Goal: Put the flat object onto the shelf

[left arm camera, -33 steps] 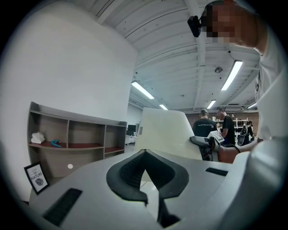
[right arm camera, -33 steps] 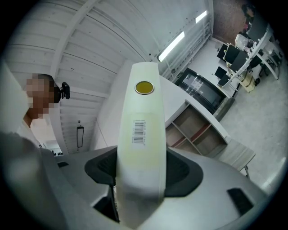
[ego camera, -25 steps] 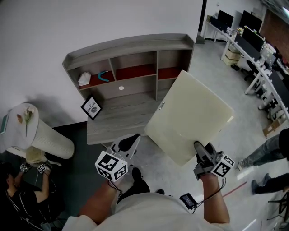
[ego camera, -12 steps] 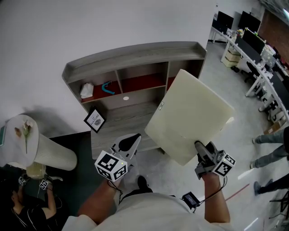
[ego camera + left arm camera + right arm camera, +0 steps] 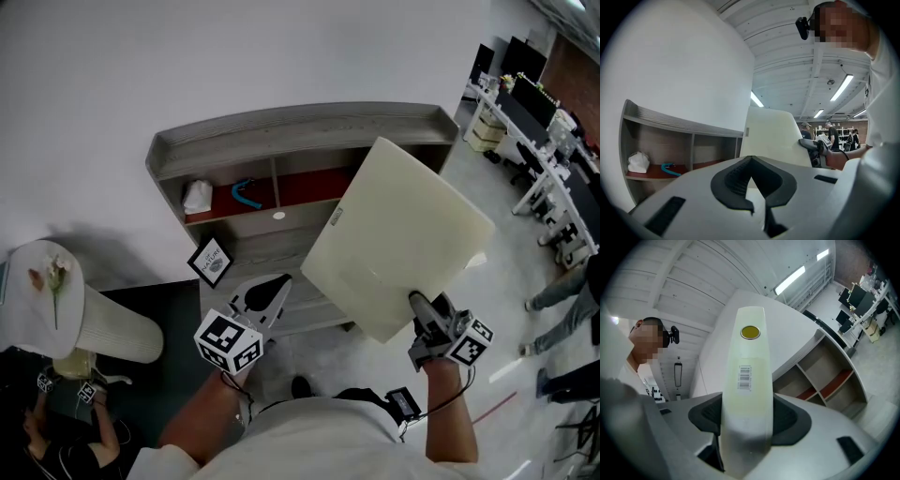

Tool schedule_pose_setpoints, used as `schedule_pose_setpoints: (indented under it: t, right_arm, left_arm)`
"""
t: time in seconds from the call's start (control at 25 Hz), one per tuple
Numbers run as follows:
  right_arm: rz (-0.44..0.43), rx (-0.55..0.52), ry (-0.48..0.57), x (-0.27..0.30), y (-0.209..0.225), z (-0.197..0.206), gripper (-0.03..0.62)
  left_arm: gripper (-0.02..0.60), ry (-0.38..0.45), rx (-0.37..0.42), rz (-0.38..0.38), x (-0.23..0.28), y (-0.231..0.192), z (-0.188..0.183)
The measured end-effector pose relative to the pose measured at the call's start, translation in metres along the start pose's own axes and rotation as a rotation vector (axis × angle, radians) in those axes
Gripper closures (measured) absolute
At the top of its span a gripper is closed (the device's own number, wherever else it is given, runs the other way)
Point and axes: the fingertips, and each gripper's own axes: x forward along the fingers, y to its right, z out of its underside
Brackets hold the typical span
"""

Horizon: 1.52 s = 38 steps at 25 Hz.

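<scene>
A large cream flat board point(image 5: 394, 239) stands tilted in the air, and my right gripper point(image 5: 424, 314) is shut on its lower corner. In the right gripper view the board's edge point(image 5: 746, 371), with a barcode and a yellow dot, runs up between the black pads. Behind the board, against the white wall, is the grey shelf unit point(image 5: 300, 127) with red-backed compartments; it also shows as shelf point(image 5: 670, 124) and shelf point(image 5: 825, 366). My left gripper point(image 5: 267, 295) hangs left of the board, shut and holding nothing, its pads point(image 5: 731, 180) meeting at the tip.
In the shelf lie a white crumpled thing point(image 5: 197, 195) and a teal curved object point(image 5: 246, 194). A small framed picture point(image 5: 211, 262) leans on the lower ledge. A white ribbed cylinder point(image 5: 108, 323) and a round table point(image 5: 37, 281) stand left. Office desks point(image 5: 534, 103) and a person's legs point(image 5: 567, 309) are right.
The shelf has slid rightward and slightly down in the head view. The board stays in my right gripper at the same tilt; my left gripper keeps its place.
</scene>
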Motion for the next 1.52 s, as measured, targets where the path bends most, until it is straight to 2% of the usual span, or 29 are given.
schedule_pose_setpoints:
  t: [0.28, 0.52, 0.92, 1.52]
  right_arm:
    - [-0.038, -0.014, -0.023, 0.045, 0.008, -0.003, 0.307]
    - [-0.105, -0.022, -0.033, 0.082, 0.027, -0.023, 0.307]
    - [-0.249, -0.044, -0.078, 0.16, 0.074, -0.083, 0.307]
    - [-0.457, -0.171, -0.139, 0.261, 0.118, -0.199, 0.307]
  left_arm:
    - [0.569, 0.002, -0.006, -0.021, 0.005, -0.037, -0.005]
    - [0.569, 0.01, 0.007, -0.06, 0.027, -0.062, -0.014]
    - [0.569, 0.016, 0.05, -0.136, 0.092, -0.103, -0.044]
    - [0.569, 0.055, 0.164, -0.224, 0.181, -0.147, -0.107]
